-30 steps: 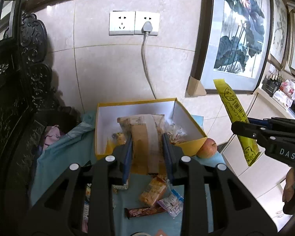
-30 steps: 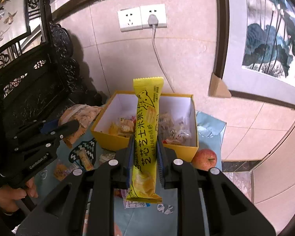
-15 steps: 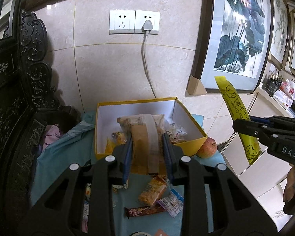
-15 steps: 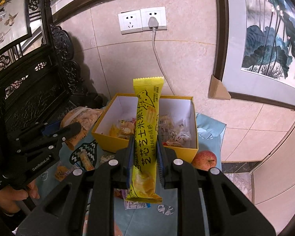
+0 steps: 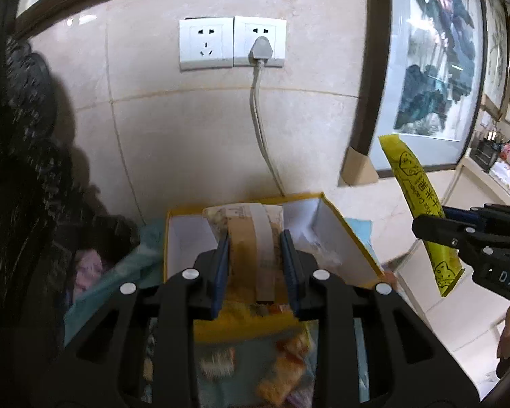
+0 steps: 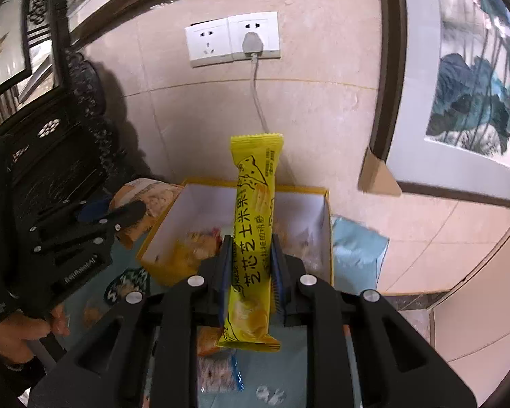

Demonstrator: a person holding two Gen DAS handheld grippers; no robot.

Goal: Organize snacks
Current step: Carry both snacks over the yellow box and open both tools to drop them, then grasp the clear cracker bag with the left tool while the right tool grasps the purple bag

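Observation:
A yellow box with white inner walls stands on a teal cloth by the wall; it also shows in the right wrist view with several small snacks inside. My left gripper is shut on a tan snack bag and holds it over the box's near edge. My right gripper is shut on a long yellow snack pack, held upright in front of the box. That pack and gripper show at the right of the left wrist view.
Loose snack packets lie on the teal cloth in front of the box. A dark carved cabinet stands at the left. A plugged cord hangs down the tiled wall behind the box. Framed paintings lean at the right.
Both grippers have moved forward and closer to the box, which now looks larger and lower in view. Both still hold their snacks.

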